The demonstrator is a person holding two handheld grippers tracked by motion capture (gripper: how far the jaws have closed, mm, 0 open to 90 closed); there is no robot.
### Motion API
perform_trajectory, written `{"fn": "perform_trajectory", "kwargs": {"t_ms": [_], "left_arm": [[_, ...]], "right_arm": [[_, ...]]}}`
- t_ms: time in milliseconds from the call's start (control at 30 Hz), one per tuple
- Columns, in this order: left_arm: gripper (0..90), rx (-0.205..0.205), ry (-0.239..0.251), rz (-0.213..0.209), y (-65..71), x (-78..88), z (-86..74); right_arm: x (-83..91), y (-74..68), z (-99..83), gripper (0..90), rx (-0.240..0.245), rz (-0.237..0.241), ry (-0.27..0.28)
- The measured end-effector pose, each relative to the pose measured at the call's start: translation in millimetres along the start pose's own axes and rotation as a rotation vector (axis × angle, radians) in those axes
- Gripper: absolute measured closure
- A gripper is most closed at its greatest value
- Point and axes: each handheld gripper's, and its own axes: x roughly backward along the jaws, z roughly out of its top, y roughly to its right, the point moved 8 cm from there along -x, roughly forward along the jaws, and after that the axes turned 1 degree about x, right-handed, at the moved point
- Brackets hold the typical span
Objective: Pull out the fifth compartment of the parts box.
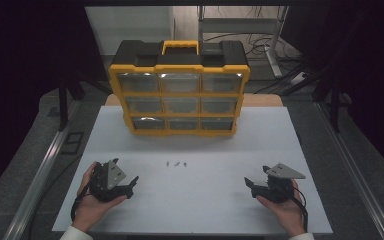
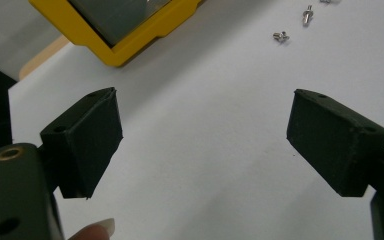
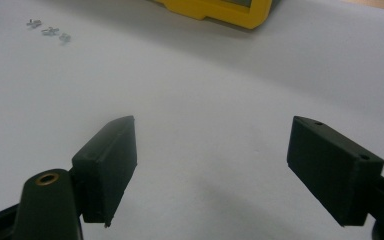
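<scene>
Three small screws (image 1: 176,163) lay in a short row on the white surface (image 1: 195,200), just in front of the yellow and black organizer (image 1: 180,90) and roughly midway between the two hands. They were too small in the high view to make out head or thread. The left gripper (image 1: 130,183) rested low near the front left of the surface, held in the person's left hand (image 1: 92,200), its jaws released and spread wide with nothing between them. In the left gripper view two screws (image 2: 281,36) showed clearly and a third was cut off at the top edge. The right gripper (image 1: 250,183) sat at the front right, jaws likewise parted and empty. Its own view showed the screws (image 3: 50,31) blurred and far off, and just a corner of the organizer (image 3: 230,12).
</scene>
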Motion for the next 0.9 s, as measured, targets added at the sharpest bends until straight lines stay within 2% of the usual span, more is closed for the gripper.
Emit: {"fn": "perform_trajectory", "kwargs": {"t_ms": [233,400,600,900], "left_arm": [[14.2,-0.056,0.02,0.01,4.7,3.1,3.9],[13.9,-0.067,0.025,0.011,7.1,3.7,5.6],[13.1,-0.108,0.023,0.03,11.4,4.1,7.1],[10.9,-0.133,0.024,0.069,11.4,3.3,7.1]], "right_arm": [[-1.5,0.1,-1.0,20.8,0.003,-0.005,-0.007],[-1.7,0.0,-1.2,20.8,-0.001,-0.006,-0.01],[-1.7,0.9,-1.8,21.0,-0.004,-0.01,-0.013],[-1.9,0.6,-1.9,21.1,-0.006,-0.01,-0.016]]}}
